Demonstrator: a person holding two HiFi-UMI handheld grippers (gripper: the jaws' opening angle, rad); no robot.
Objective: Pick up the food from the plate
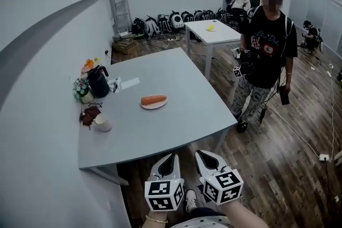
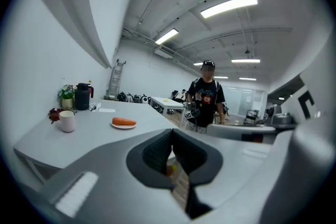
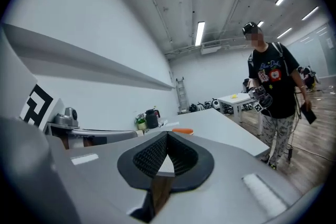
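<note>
An orange carrot-like food [image 1: 154, 99] lies on a small white plate [image 1: 155, 106] near the middle of the grey table [image 1: 176, 123]. The same food [image 2: 124, 121] shows far off in the left gripper view, and as a thin orange strip [image 3: 182, 131] in the right gripper view. Both grippers hang side by side below the table's near edge, well short of the plate. My left gripper [image 1: 170, 157] is shut, tips touching, nothing held. My right gripper [image 1: 205, 155] is shut and empty too.
At the table's left side stand a black kettle [image 1: 98, 81], a small flower pot [image 1: 83, 92], a white cup [image 1: 102, 123] and a paper [image 1: 130, 83]. A person in black [image 1: 265, 50] stands right of the table. A second white table [image 1: 212, 31] and a ladder [image 1: 120, 4] are behind.
</note>
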